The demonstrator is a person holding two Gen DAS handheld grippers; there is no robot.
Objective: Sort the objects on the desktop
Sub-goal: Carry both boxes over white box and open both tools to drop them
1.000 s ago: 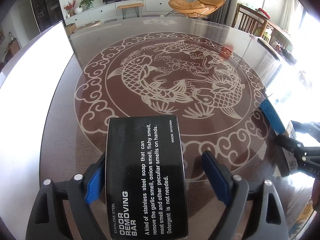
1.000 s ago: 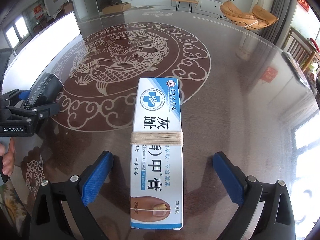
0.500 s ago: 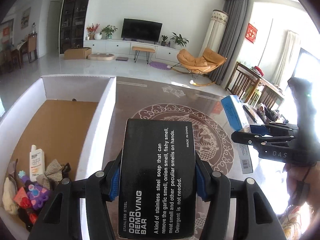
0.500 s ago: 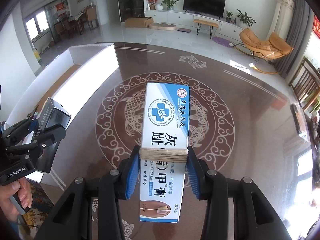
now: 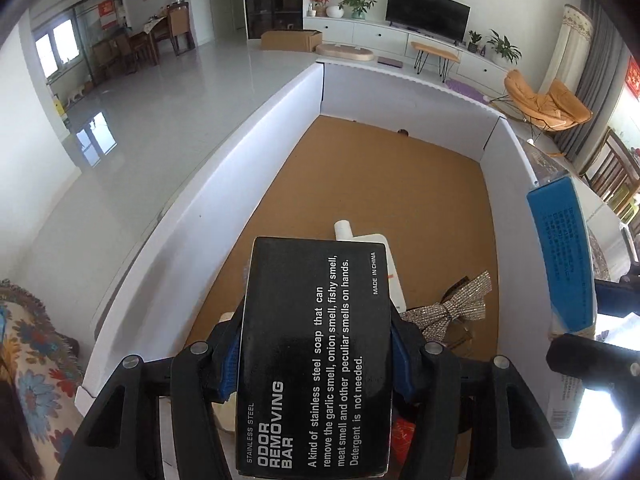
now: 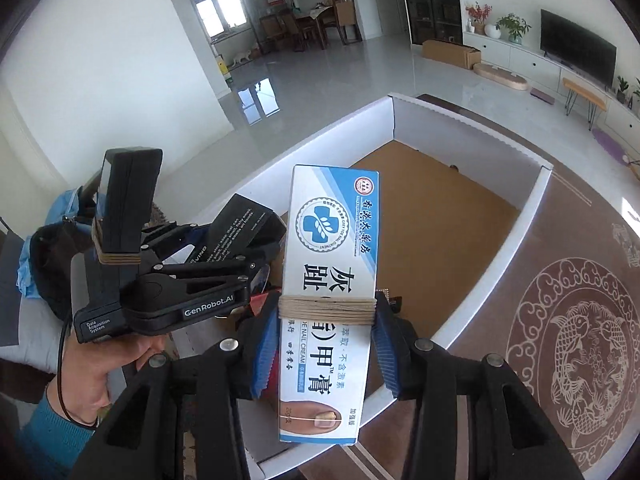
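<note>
My left gripper [image 5: 316, 354] is shut on a black odor removing bar box [image 5: 316, 344] and holds it above the near end of a white-walled cardboard box [image 5: 208, 216]. My right gripper [image 6: 326, 346] is shut on a blue and white nail cream box [image 6: 328, 280] bound with string, held over the same box's near right corner [image 6: 516, 236]. The nail cream box also shows at the right of the left wrist view [image 5: 560, 256]. The left gripper with the black box shows in the right wrist view [image 6: 236, 236].
Inside the box lie a white tube [image 5: 352, 236], a glittery bow [image 5: 452, 308] and other small items, partly hidden under the black box. The far half of the brown box floor [image 5: 384, 172] is bare. The dark patterned table [image 6: 580, 340] lies to the right.
Both grippers have swung left from over the table to above the white box, each still holding its box. A second ago both sets of jaws stood open around the boxes on the table.
</note>
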